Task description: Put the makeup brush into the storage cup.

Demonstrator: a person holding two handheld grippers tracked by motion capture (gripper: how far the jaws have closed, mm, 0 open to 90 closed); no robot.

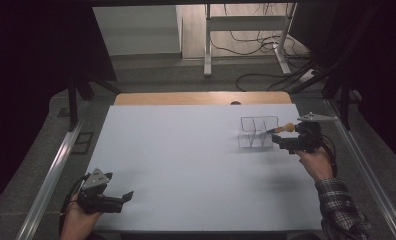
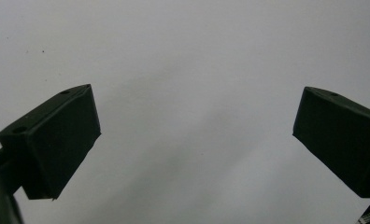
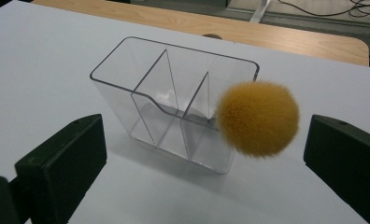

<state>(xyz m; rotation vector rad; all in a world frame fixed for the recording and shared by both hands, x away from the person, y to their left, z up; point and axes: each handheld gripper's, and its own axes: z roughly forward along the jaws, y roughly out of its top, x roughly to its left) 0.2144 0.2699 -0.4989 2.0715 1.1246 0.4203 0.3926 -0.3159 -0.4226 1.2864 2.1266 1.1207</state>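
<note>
A clear plastic organizer (image 3: 174,102) with several compartments stands on the white table, at the right rear in the high view (image 1: 257,132). A brush with a fluffy orange-yellow head (image 3: 258,119) leans out of its right-hand compartment, and the dark handle shows faintly through the wall. My right gripper (image 3: 204,140) is open just in front of the organizer. The brush head (image 1: 287,127) hangs between the jaws, closer to the right one and touching neither. My left gripper (image 1: 118,187) is open at the table's front left, with bare white surface between its jaws (image 2: 197,116).
The white sheet (image 1: 186,165) covers the table, and a wooden strip (image 1: 201,98) shows along the far edge. Metal rails (image 1: 51,172) run down both sides. Beyond the table are desk legs (image 1: 207,45) and floor cables (image 1: 256,45).
</note>
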